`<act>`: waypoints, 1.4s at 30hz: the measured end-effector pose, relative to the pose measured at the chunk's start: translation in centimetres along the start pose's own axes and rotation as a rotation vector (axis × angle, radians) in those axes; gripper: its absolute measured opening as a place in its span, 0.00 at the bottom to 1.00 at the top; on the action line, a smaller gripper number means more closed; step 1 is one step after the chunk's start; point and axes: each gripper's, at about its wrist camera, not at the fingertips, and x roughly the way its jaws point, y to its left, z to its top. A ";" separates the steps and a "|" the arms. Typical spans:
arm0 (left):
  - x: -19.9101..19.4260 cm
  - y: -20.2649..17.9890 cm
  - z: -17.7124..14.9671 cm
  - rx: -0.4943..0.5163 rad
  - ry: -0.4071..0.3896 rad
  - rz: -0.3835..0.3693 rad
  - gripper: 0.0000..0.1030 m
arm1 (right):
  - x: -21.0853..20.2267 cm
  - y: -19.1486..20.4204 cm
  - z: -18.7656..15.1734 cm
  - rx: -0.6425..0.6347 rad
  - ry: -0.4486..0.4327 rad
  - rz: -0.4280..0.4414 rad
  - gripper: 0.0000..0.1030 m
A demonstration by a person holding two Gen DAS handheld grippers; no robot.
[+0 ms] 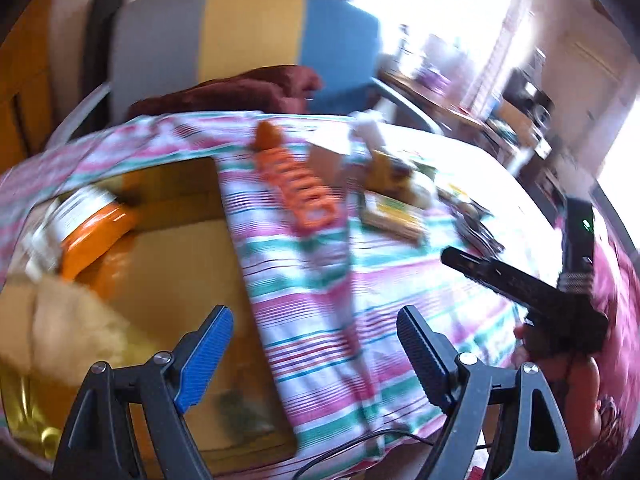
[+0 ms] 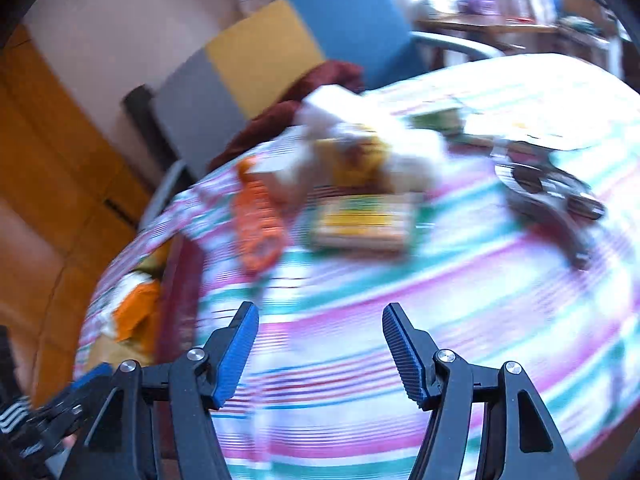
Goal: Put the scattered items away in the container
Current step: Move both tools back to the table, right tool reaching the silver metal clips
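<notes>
A cardboard box [image 1: 180, 280] lies open at the left of the striped tablecloth. It holds an orange-lidded jar [image 1: 92, 228] and a fluffy cream item [image 1: 68, 320]. My left gripper [image 1: 314, 312] is open and empty above the box's right edge. On the cloth beyond lie an orange comb-like piece [image 1: 300, 188] and a yellow-green packet [image 1: 392, 216]. My right gripper [image 2: 320, 308] is open with nothing between its fingers, above bare cloth. Ahead of it are the orange piece [image 2: 258, 224], the packet [image 2: 364, 220] and a yellow-and-white heap [image 2: 360, 152]. Both views are motion-blurred.
Metal utensils [image 2: 548, 188] lie at the right of the table [image 2: 440, 320]. A chair with grey, yellow and blue panels [image 1: 248, 32] stands behind it, a dark red cloth [image 1: 240, 88] on its seat. A black cable [image 1: 360, 440] runs near the front edge.
</notes>
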 end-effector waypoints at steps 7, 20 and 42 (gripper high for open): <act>2.8 -3.3 0.2 0.095 0.066 -0.011 0.83 | -1.4 -5.6 4.3 -0.020 -0.102 -0.121 0.65; 5.6 -3.3 -0.7 0.105 0.159 0.039 0.83 | 3.3 -15.3 15.1 0.030 0.038 -0.315 0.52; 2.5 -1.4 -0.6 0.012 0.034 0.040 0.83 | 2.8 -3.0 0.7 -0.026 0.135 0.034 0.51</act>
